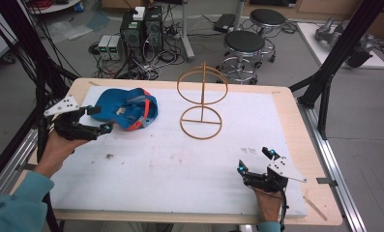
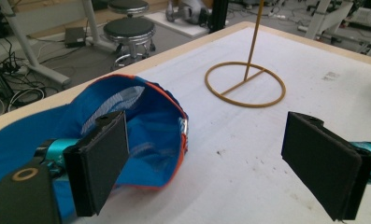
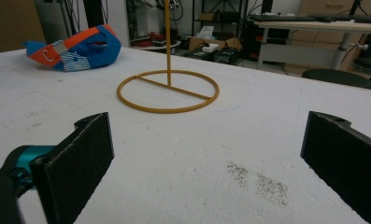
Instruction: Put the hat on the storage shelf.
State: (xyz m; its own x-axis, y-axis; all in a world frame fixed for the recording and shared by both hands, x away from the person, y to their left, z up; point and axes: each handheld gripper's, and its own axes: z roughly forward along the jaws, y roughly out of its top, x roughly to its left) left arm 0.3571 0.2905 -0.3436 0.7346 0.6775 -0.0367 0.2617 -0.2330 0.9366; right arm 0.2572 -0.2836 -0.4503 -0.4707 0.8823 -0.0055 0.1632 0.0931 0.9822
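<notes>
At the far left of the high view, the left gripper [image 1: 96,119] is held low over the white mat [image 1: 155,164], its jaws spread wide and nothing between them. Its tips sit right at the near edge of the blue cap [image 1: 124,107]; whether they touch the cloth cannot be told from above. In the left gripper view the gripper [image 2: 206,161] has one jaw in front of the cap's hollow and the other out over bare mat, so the cap [image 2: 146,126] lies to one side of the gap and not inside it.

The cap lies upside down near the mat's far left corner, its blue lining facing up and an orange band running along its rim. In the right gripper view the cap [image 3: 75,49] shows far off, with a small buckle on the orange strap.

Just right of the cap, and apart from it, stands the yellow wire stand [image 1: 201,104]: a flat ring on the mat, an upright rod, and a second ring at the top. It is bare.

Farther right, at the mat's near right edge, the right gripper [image 1: 256,160] rests low with its jaws spread and empty, well apart from cap and stand. Its own view shows the gripper [image 3: 206,149] facing the stand [image 3: 168,91] across a speckled patch of mat.

Behind the table [image 1: 303,145] stand two black stools [image 1: 244,46] and some computer cases [image 1: 141,29] on the floor.
</notes>
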